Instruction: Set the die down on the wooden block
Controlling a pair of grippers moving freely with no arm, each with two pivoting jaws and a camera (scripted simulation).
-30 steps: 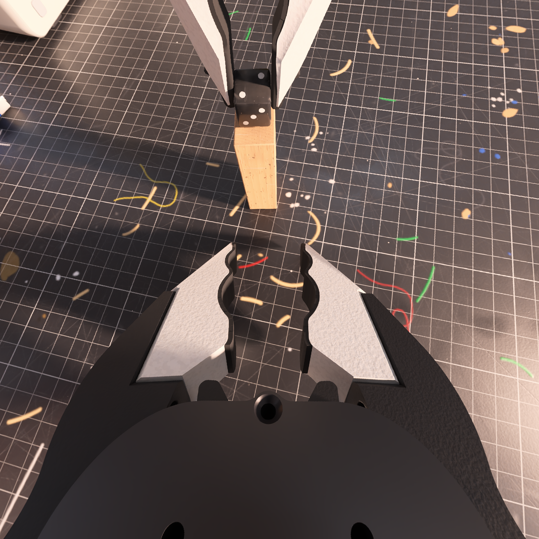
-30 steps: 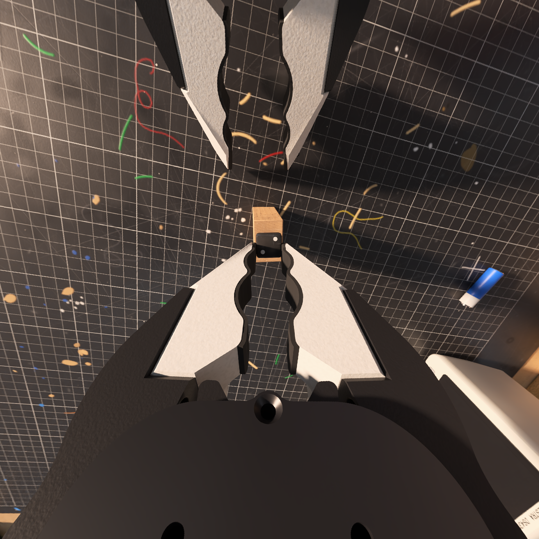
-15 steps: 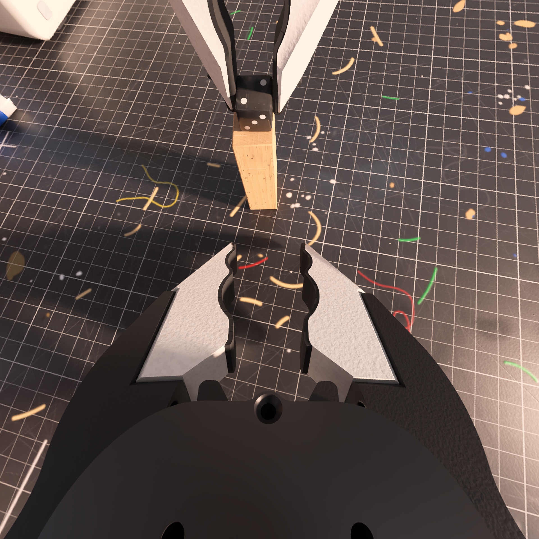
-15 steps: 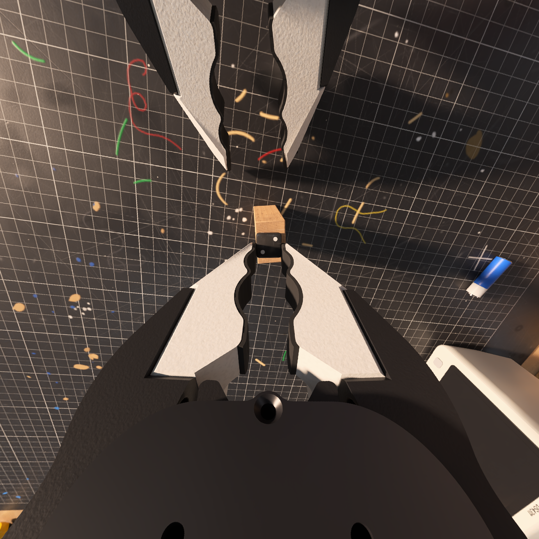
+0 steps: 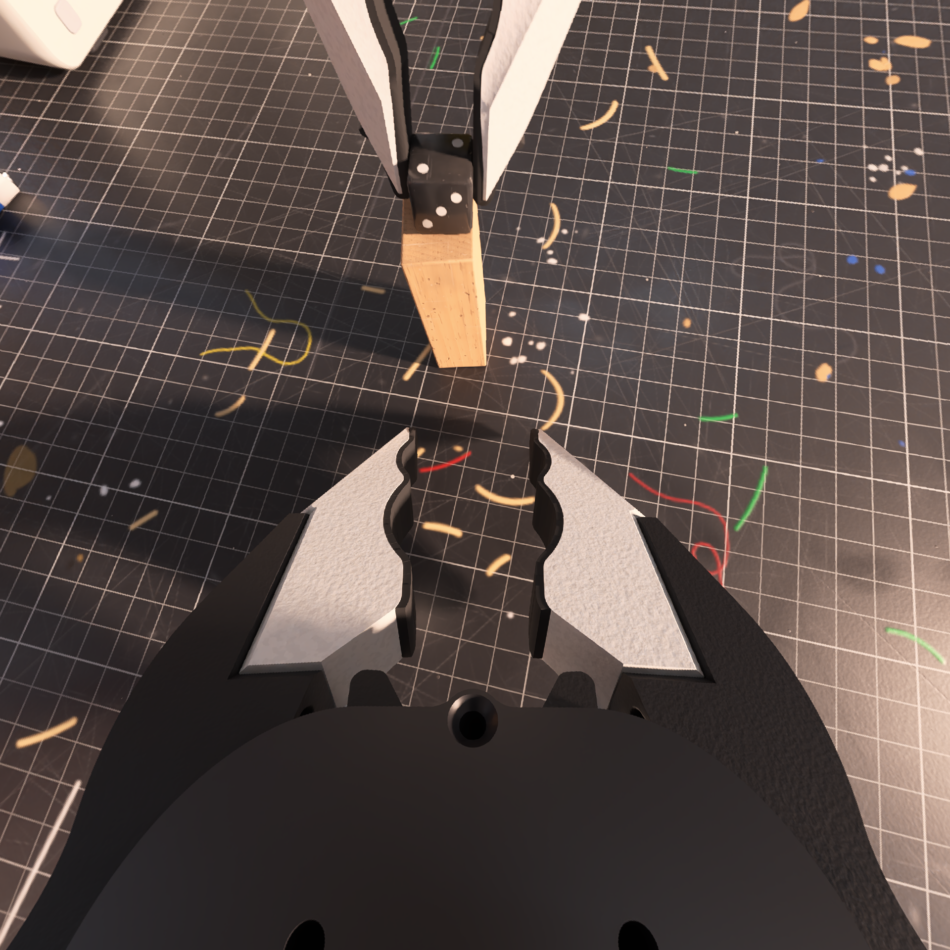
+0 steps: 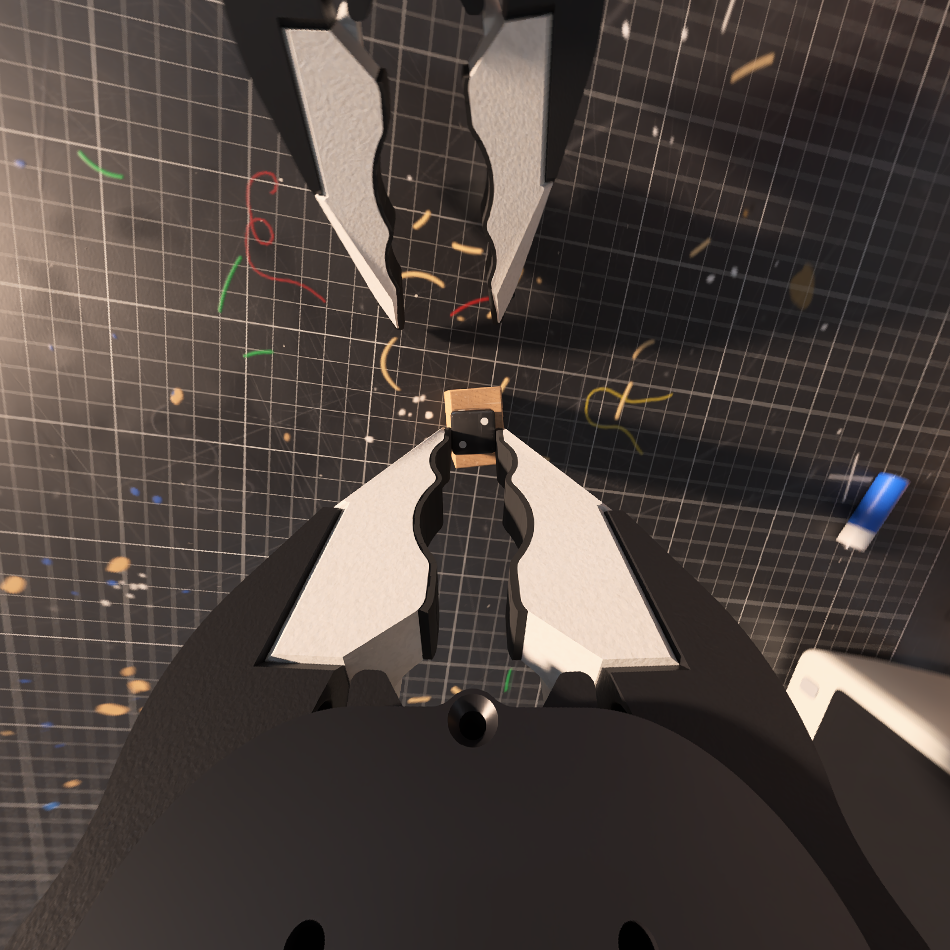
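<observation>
A tall pale wooden block (image 5: 452,303) stands upright on the black gridded mat (image 5: 719,308). A black die (image 5: 442,205) with white dots sits at the block's top, its underside meeting the wood. My right gripper (image 6: 473,442) comes from above and is shut on the die (image 6: 473,424), with the block (image 6: 473,398) showing around it. The right gripper's white fingers (image 5: 370,92) flank the die in the left wrist view. My left gripper (image 5: 470,437) is open and empty, low over the mat, a short way in front of the block. It shows in the right wrist view (image 6: 447,324).
A white box (image 5: 36,31) stands at the mat's far left corner and also shows in the right wrist view (image 6: 874,704). A blue and white tube (image 6: 871,509) lies on the mat near it. The mat carries paint flecks and squiggles.
My right gripper has sunk a little with the die, bringing it down onto the block's top. The left gripper has stayed open and hardly moved.
</observation>
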